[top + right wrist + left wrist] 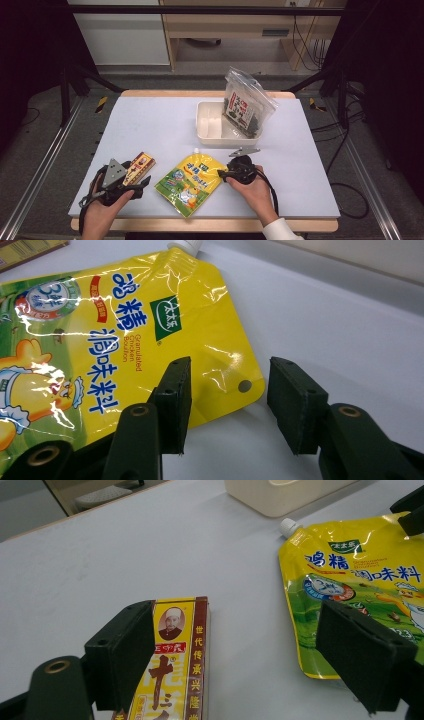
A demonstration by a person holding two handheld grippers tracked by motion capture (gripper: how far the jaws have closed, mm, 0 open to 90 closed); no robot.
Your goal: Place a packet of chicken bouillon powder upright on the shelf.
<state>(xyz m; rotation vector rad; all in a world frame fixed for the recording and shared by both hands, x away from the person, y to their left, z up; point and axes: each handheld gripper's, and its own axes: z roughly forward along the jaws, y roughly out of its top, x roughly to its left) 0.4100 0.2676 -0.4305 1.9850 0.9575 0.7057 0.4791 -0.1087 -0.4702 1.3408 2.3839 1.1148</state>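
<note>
Two grippers low over the table (150,120), left gripper (235,660) jaws apart astride a spice box (175,665) (lower end cut off), right gripper (227,405) jaws apart at the yellow pouch (115,335) corner, not clamping.

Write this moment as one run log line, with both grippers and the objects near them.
left gripper: open, beside seasoning box | right gripper: open, at corner of yellow pouch | white bin: holds seaweed bag

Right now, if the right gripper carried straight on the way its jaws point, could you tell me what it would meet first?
Most likely the yellow pouch: the right gripper has open jaws straddling its punched corner, so that edge comes first, though depth is hard to judge.
</note>
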